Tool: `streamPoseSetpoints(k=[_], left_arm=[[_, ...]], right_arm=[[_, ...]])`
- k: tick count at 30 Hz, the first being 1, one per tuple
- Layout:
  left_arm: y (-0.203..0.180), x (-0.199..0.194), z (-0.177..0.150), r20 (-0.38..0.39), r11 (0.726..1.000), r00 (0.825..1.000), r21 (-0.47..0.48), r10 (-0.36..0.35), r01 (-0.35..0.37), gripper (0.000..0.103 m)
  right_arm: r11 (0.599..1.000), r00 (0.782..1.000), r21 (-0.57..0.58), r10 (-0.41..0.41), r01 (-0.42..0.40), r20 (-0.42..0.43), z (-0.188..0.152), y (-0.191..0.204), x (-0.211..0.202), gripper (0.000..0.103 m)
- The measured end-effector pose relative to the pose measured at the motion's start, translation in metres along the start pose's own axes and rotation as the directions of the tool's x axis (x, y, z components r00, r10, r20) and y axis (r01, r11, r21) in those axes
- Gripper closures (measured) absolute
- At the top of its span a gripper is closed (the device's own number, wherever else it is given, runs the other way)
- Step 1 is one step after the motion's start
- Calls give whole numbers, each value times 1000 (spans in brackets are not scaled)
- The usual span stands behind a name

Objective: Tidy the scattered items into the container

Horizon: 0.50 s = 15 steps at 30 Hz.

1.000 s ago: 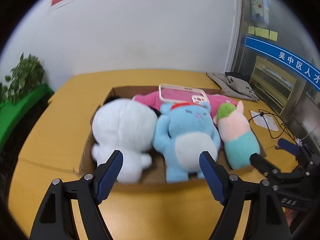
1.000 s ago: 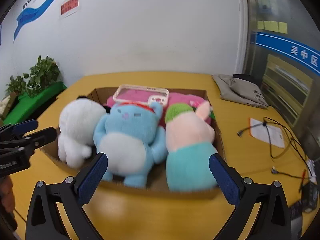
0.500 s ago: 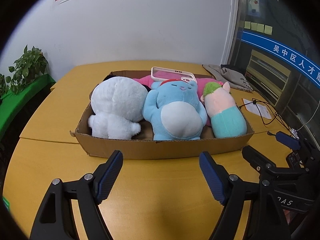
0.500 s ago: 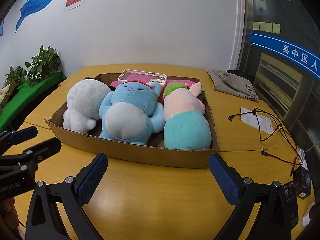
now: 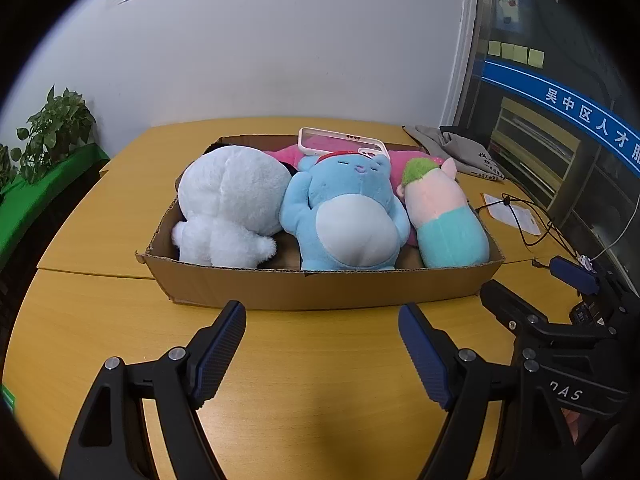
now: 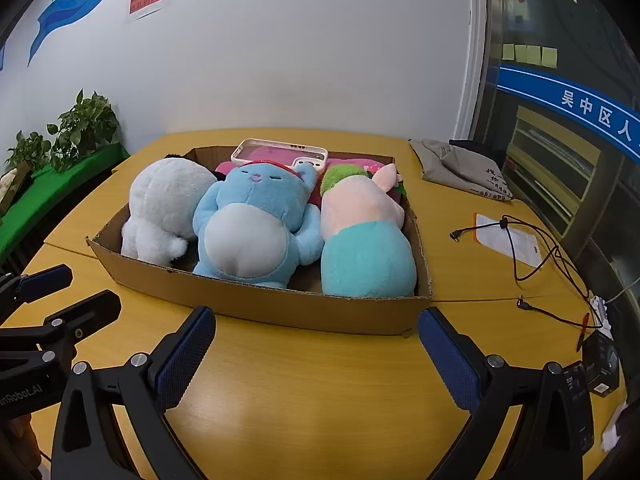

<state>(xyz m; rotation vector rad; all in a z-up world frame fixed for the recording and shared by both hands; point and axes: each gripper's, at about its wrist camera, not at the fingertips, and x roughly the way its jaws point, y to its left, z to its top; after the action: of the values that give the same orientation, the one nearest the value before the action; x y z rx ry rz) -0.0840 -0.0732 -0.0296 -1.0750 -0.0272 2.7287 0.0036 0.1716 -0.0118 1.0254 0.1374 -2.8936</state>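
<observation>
**Both grippers backing off a full box**

Left gripper (image 5: 322,320) is hanging wide and empty over bare tabletop, nothing between its blue pads (image 5: 422,354). Right gripper (image 6: 316,330) is doing the same, jaws spread wide, holding nothing. A second ago both were right up over the toys, the pads framing the plush; now both are sitting back on the near side of the cardboard box (image 5: 320,288), clear of its front wall. Over the last half second the views are barely changing, so the retreat looks finished.

Inside the box, lying side by side and touching: white plush (image 5: 228,208) on the left, blue plush (image 5: 344,216) in the middle, pink-and-teal plush with green hair (image 5: 444,220) on the right. A pink cloth item is showing behind them, with a phone case (image 5: 342,146) resting on top of it at the back.

On the yellow table (image 5: 320,380) outside the box: a grey cloth bag (image 6: 460,168), a paper slip and black cables (image 6: 532,248), all well apart from the box. These are reading as room clutter, not task items.

Judgement: tidying looks done or nearly done; the pull-back is probably the closing move.
</observation>
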Motion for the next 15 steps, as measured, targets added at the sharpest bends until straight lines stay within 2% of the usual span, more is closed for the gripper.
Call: streamPoseSetpoints(k=[15], left_arm=[[-2,2,0,-3,1000,1000,2,-2,2,24]], right_arm=[[1000,1000,5,2,-2,-5,-1,0,2,0]])
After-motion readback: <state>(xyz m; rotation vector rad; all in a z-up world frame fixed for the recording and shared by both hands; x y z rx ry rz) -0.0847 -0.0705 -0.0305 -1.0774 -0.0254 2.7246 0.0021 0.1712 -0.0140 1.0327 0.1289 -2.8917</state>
